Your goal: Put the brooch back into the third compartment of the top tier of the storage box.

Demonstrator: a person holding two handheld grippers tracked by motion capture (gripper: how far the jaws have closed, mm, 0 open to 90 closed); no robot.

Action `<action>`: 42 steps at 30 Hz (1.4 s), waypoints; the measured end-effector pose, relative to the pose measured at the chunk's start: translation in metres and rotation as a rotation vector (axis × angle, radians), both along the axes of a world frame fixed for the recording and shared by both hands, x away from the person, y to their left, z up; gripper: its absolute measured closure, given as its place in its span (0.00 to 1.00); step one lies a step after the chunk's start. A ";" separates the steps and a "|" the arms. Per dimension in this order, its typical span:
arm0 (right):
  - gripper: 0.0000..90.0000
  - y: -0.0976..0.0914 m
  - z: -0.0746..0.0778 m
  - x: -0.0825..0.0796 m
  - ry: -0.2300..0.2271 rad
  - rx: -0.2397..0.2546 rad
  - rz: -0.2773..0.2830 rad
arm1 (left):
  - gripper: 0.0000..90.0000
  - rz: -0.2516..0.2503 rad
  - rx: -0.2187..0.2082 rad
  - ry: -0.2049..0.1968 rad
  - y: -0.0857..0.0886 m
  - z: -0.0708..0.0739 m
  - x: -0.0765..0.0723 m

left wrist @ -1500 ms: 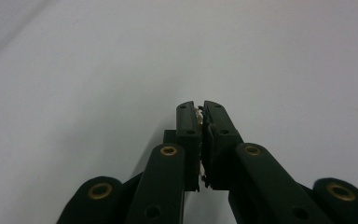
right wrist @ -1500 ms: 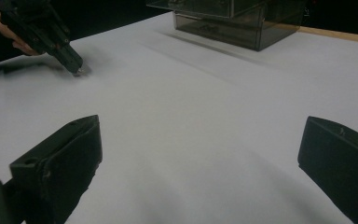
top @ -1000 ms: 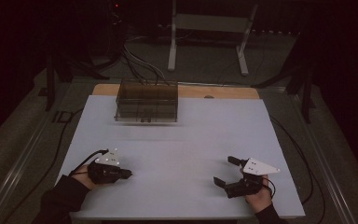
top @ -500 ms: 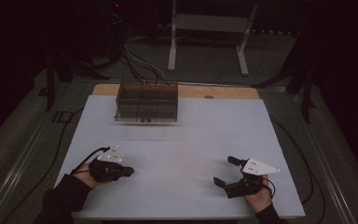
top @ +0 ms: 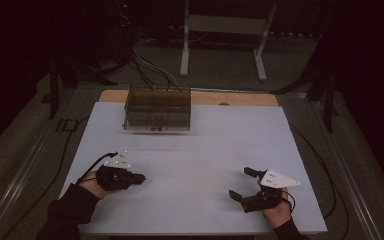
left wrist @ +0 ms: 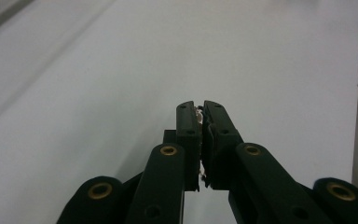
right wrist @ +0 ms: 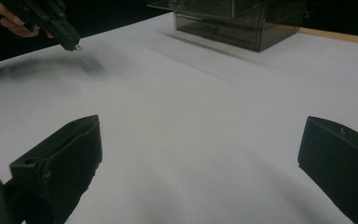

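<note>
Counter (top: 190, 165) is white, smooth and bare across the middle. A smoked clear box (top: 157, 107) sits at its far edge, well apart from both hands. It looks like rigid thin-wall plastic: probably light, slides easily, scratches easily, so if it has to move, take it by the side walls or rim rather than the flat top. Right gripper (top: 240, 182) rests low at the near right, fingers spread wide with nothing between them, pointing across the counter toward the box. Left gripper (top: 139, 177) is at the near left, just above the surface, fingers clenched on a small piece (left wrist: 198, 111) pinched right at the tips. Only a pale sliver shows between the pads, and in the right gripper view it glints at the tip; can't tell what it is. My read is that it's very light and thin, maybe stiff, and likely slippery. With that little of it in the grip, it can twist or pop out if squeezed off-centre. Keep the pinch square and at the tips, move slowly, and set it down flat before letting go.
</note>
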State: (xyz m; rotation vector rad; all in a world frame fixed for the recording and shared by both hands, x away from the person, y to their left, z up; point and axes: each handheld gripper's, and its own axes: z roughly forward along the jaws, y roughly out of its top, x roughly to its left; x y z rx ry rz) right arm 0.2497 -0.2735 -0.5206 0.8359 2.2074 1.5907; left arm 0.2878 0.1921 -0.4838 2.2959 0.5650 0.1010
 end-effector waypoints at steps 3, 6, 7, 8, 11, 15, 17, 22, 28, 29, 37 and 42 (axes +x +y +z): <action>0.00 0.000 0.000 0.000 -0.001 0.000 0.001 | 0.97 0.001 -0.001 -0.006 -0.001 0.004 0.001; 0.00 0.001 0.000 0.000 -0.005 0.000 0.002 | 0.97 -0.002 -0.008 -0.008 -0.003 0.008 0.002; 0.00 0.001 0.000 0.000 -0.004 -0.001 0.001 | 0.97 -0.001 -0.005 -0.009 -0.004 0.010 0.003; 0.00 0.001 0.000 0.000 -0.003 -0.001 0.001 | 0.97 -0.001 0.000 -0.012 -0.004 0.011 0.004; 0.00 0.001 0.000 0.000 -0.004 -0.001 0.000 | 0.97 -0.001 -0.002 -0.017 -0.006 0.016 0.006; 0.00 0.000 -0.001 0.001 0.002 0.000 -0.003 | 0.97 0.001 -0.009 -0.025 -0.010 0.023 0.010; 0.00 0.000 0.000 0.000 0.001 -0.002 -0.003 | 0.97 -0.002 -0.005 -0.035 -0.013 0.026 0.011; 0.00 0.000 0.000 0.000 -0.001 -0.004 -0.003 | 0.97 -0.005 -0.001 -0.036 -0.018 0.029 0.015; 0.00 0.000 0.000 0.000 0.000 -0.002 -0.002 | 0.97 0.006 -0.026 -0.043 -0.019 0.035 0.021; 0.00 0.000 0.000 0.000 0.000 -0.003 -0.001 | 0.97 0.012 -0.034 -0.044 -0.019 0.036 0.022; 0.00 0.000 0.000 0.000 0.004 -0.003 -0.001 | 0.97 0.035 -0.053 -0.058 -0.021 0.045 0.028; 0.00 0.000 0.000 0.000 0.004 -0.004 -0.001 | 0.97 0.046 -0.067 -0.064 -0.022 0.050 0.033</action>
